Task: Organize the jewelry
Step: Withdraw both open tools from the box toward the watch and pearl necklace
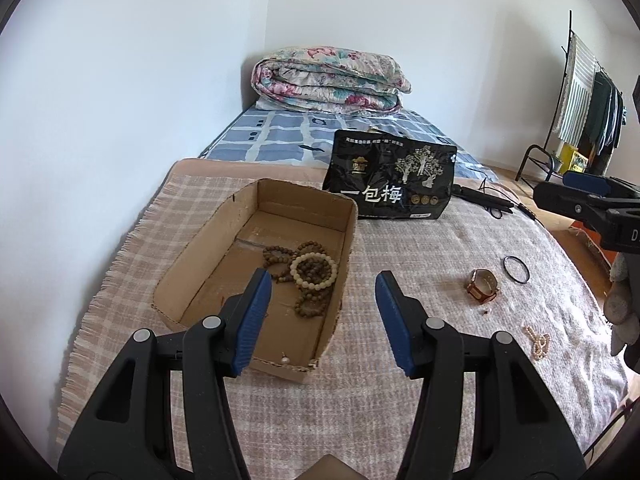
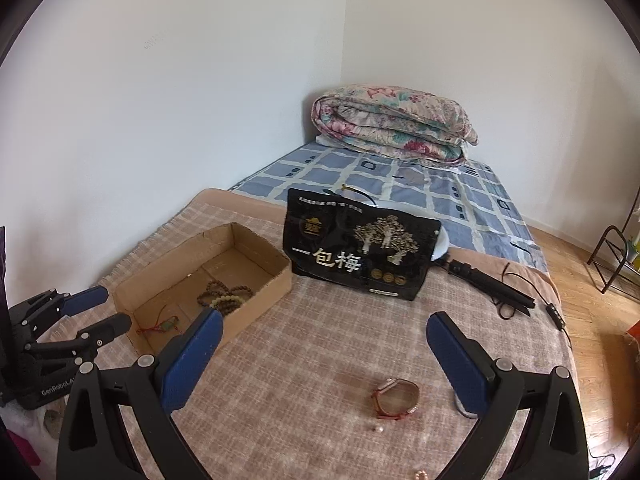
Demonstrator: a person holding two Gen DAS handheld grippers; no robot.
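Observation:
A cut-down cardboard box [image 1: 188, 276] lies on the checked blanket and holds wooden and pale bead bracelets [image 1: 308, 276]. My left gripper [image 1: 324, 316] hangs open and empty over the box's near right corner. Right of the box lie a brown-strapped watch [image 1: 482, 286], a black ring [image 1: 516, 270] and a pearl string [image 1: 536, 340]. In the right wrist view the watch [image 2: 396, 398] sits on the blanket low between the fingers of my right gripper [image 2: 326, 344], which is wide open and touches nothing. A loose pearl [image 2: 378, 429] lies just in front of the watch. A red-cord pendant [image 2: 160, 326] is in the box [image 2: 264, 276].
A black snack bag [image 2: 360, 256] stands behind the box. A black folded device with a cable [image 2: 492, 288] lies at the blanket's right edge. A rolled floral quilt [image 2: 396, 124] sits on the far blue sheet. The wall runs along the left, and wooden floor lies to the right.

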